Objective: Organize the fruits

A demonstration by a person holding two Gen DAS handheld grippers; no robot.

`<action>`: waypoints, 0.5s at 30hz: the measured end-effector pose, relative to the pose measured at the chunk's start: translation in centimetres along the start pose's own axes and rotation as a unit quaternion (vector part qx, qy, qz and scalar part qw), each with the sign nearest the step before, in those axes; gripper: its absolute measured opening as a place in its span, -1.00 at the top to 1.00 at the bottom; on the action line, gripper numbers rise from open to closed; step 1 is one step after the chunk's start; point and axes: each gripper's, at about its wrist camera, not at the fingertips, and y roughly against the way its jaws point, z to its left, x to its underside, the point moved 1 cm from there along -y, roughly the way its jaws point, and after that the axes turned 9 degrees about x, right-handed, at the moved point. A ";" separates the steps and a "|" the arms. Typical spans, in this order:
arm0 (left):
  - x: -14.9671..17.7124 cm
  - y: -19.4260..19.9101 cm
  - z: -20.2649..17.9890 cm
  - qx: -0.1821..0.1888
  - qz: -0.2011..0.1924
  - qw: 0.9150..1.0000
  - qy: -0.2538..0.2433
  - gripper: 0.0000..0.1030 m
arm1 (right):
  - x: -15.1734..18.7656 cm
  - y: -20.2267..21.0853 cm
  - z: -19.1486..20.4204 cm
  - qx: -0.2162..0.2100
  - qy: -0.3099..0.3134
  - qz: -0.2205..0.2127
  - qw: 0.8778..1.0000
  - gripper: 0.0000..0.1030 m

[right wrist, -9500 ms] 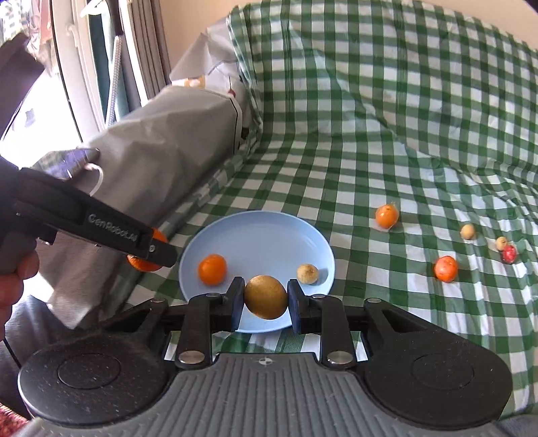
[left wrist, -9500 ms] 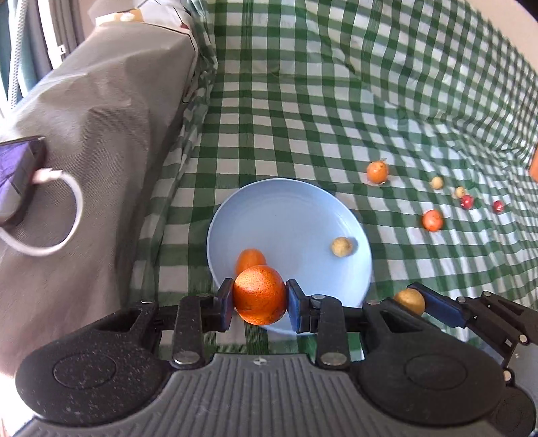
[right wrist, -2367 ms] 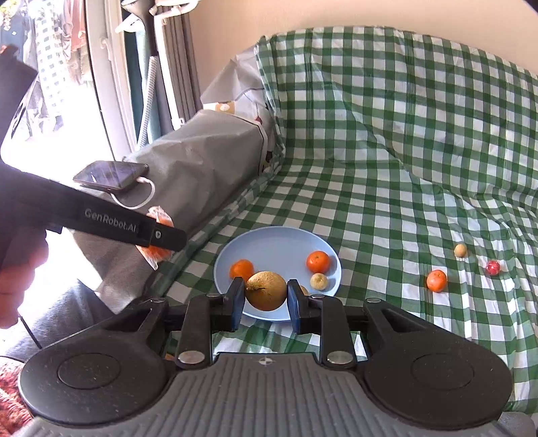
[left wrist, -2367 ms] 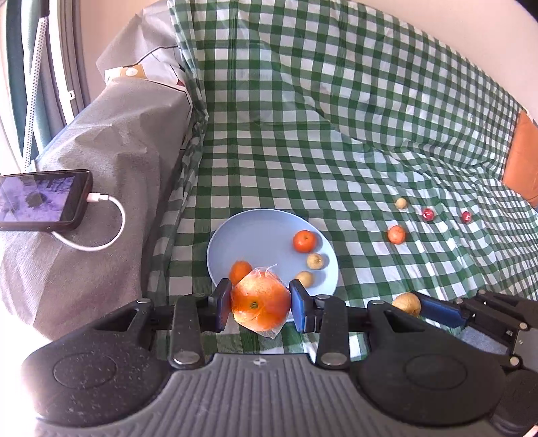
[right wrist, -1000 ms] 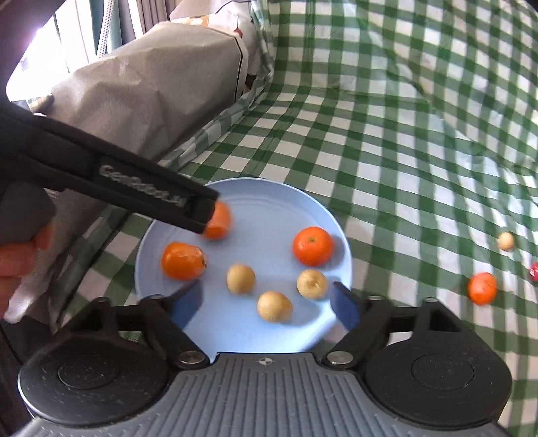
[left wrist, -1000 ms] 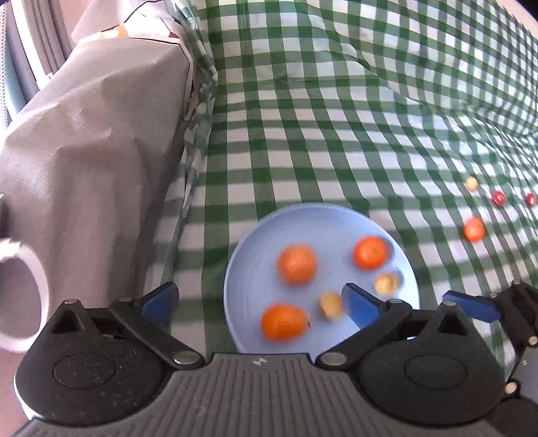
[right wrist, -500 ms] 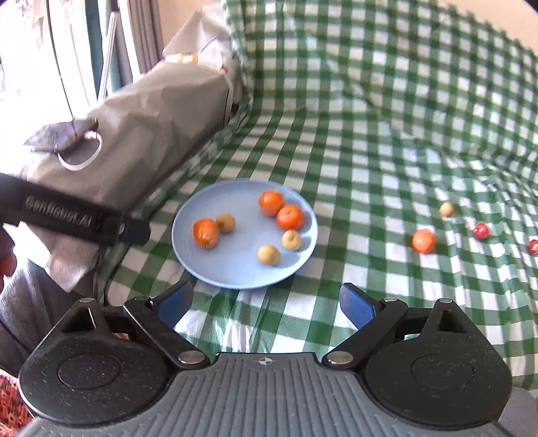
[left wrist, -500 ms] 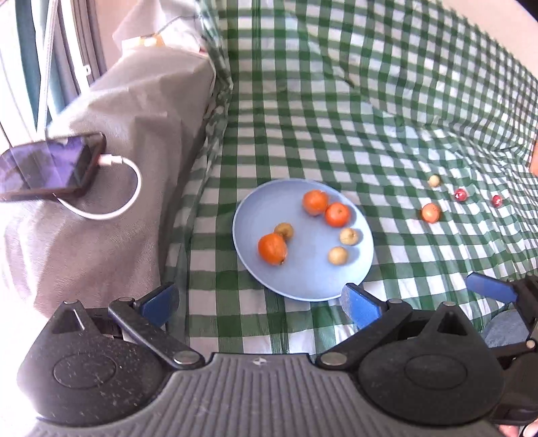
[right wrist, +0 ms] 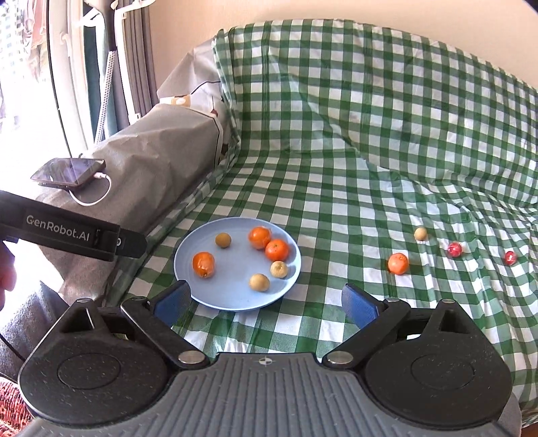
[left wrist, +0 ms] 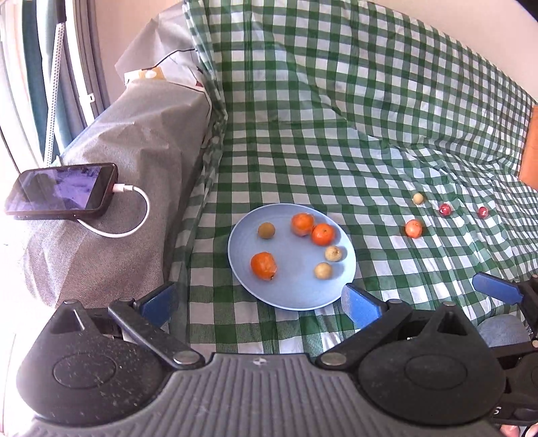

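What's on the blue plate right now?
The blue plate holds six fruits: three orange ones and three small tan ones. Nothing covers them. Whatever lies under the plate is hidden.

A green-and-white checked cloth covers a sofa's seat and back. A grey cover drapes the armrest, where a phone lies plugged into a white cable. Behind is a cream wall. Bright daylight comes through a window, with what may be curtains beside it.
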 end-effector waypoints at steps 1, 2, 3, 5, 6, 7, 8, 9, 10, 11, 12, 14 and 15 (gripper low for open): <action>0.0 0.1 -0.1 0.000 -0.001 1.000 -0.001 -0.99 | 0.0 0.1 0.0 0.000 0.000 -0.001 1.000 -0.88; 0.1 0.2 -0.1 0.001 -0.001 1.000 -0.001 -0.99 | 0.1 0.3 0.0 0.001 -0.001 -0.002 1.000 -0.88; 0.1 0.2 -0.1 0.001 -0.002 1.000 -0.001 -0.99 | 0.1 0.4 0.0 0.002 -0.002 -0.004 1.000 -0.88; 0.1 0.3 -0.1 0.001 -0.003 1.000 -0.002 -0.99 | 0.2 0.6 -0.1 0.002 -0.003 -0.006 1.000 -0.88; 0.1 0.3 -0.2 0.001 -0.003 1.000 -0.003 -0.99 | 0.2 0.7 -0.1 0.003 -0.004 -0.007 1.000 -0.88; 0.1 0.4 -0.2 0.001 -0.004 1.000 -0.004 -0.99 | 0.3 0.8 -0.1 0.004 -0.005 -0.008 1.000 -0.88; 0.1 0.4 -0.2 0.001 -0.004 1.000 -0.005 -0.99 | 0.3 0.8 -0.1 0.005 -0.006 -0.007 1.000 -0.88; 0.2 0.4 -0.2 0.000 -0.004 1.000 -0.005 -0.99 | 0.3 0.8 -0.1 0.006 -0.007 -0.007 1.000 -0.88; 0.2 0.4 -0.2 0.001 -0.003 1.000 -0.006 -0.99 | 0.3 0.7 -0.1 0.006 -0.008 -0.007 1.000 -0.88; 0.1 0.3 -0.2 0.001 -0.003 1.000 -0.006 -0.99 | 0.3 0.7 -0.1 0.006 -0.009 -0.007 1.000 -0.88; 0.1 0.3 -0.2 0.000 -0.002 1.000 -0.006 -0.99 | 0.3 0.7 -0.2 0.006 -0.008 -0.007 1.000 -0.88; 0.1 0.2 -0.2 0.000 -0.002 1.000 -0.007 -0.99 | 0.4 0.7 -0.2 0.006 -0.008 -0.007 1.000 -0.88; 0.1 0.2 -0.2 0.000 -0.002 1.000 -0.007 -0.99 | 0.4 0.7 -0.2 0.006 -0.008 -0.006 1.000 -0.88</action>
